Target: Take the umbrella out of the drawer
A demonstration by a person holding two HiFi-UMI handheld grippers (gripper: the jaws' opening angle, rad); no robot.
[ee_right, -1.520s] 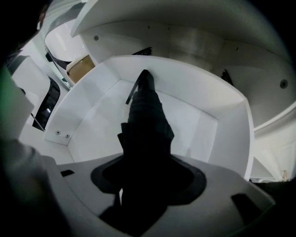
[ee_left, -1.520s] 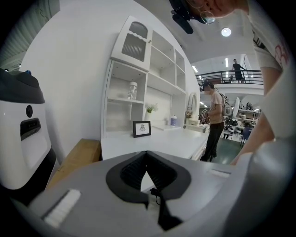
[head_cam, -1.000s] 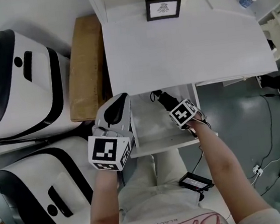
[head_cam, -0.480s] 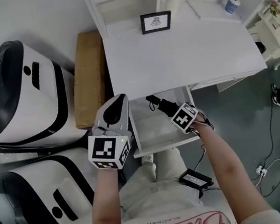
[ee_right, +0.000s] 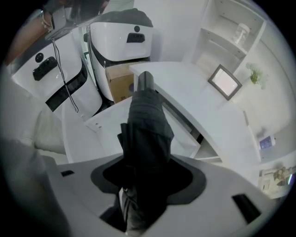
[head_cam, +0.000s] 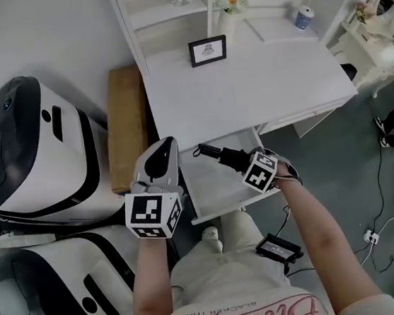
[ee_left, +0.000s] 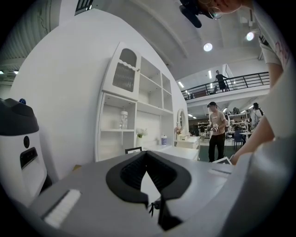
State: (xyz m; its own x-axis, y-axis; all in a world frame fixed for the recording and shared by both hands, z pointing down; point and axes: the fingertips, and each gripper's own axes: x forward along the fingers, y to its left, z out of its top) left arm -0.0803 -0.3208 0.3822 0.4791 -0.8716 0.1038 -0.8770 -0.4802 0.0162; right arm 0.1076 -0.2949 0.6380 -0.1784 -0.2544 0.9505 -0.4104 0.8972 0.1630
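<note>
The open white wooden drawer (head_cam: 225,208) juts from the 6 o'clock edge of the white rectangular desk (head_cam: 260,88). The folded black fabric umbrella (head_cam: 219,155) sits over the drawer in the right gripper (head_cam: 237,161), one end toward 10 o'clock. A brown cardboard box (head_cam: 125,126) stands at the desk's 9 o'clock. A small black-framed picture (head_cam: 207,50) stands on the desk at 12 o'clock.

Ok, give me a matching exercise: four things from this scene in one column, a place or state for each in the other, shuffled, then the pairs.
Things:
1. umbrella
2. frame
3. box
4. drawer

Places or states:
A. pulled open under the desk
B. upright on the desk
C. gripped in the right gripper
D. beside the desk, below its top

Pairs: 1-C, 2-B, 3-D, 4-A
</note>
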